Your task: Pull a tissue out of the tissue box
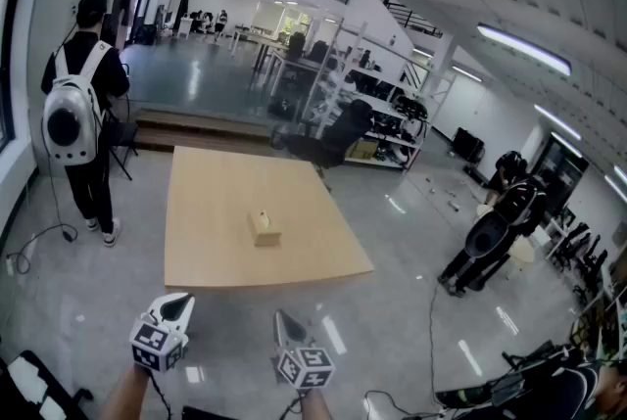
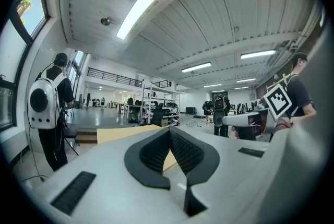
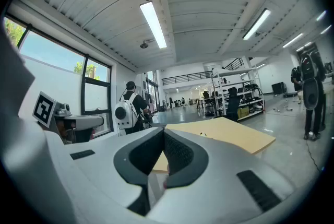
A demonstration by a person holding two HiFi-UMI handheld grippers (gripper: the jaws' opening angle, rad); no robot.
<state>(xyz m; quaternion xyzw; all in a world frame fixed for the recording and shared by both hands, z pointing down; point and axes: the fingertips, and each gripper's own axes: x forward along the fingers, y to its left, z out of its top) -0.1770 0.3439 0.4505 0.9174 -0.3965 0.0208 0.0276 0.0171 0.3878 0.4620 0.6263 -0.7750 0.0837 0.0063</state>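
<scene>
- I've got my left gripper (image 1: 174, 308) and right gripper (image 1: 286, 323) with jaws together, holding nothing.
- I see the tissue box (image 1: 264, 227) on the desk (image 1: 211, 183), well apart from both.

A backpack-wearing person (image 1: 83, 105) stands left of the wooden table (image 1: 216, 212), shelving (image 1: 392, 110) behind.

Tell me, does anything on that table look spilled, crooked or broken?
Nothing stands out. The tissue box sits upright near the middle of the wooden table, with nothing spilled around it. The left tool and right tool are shut and empty, short of the table.
</scene>
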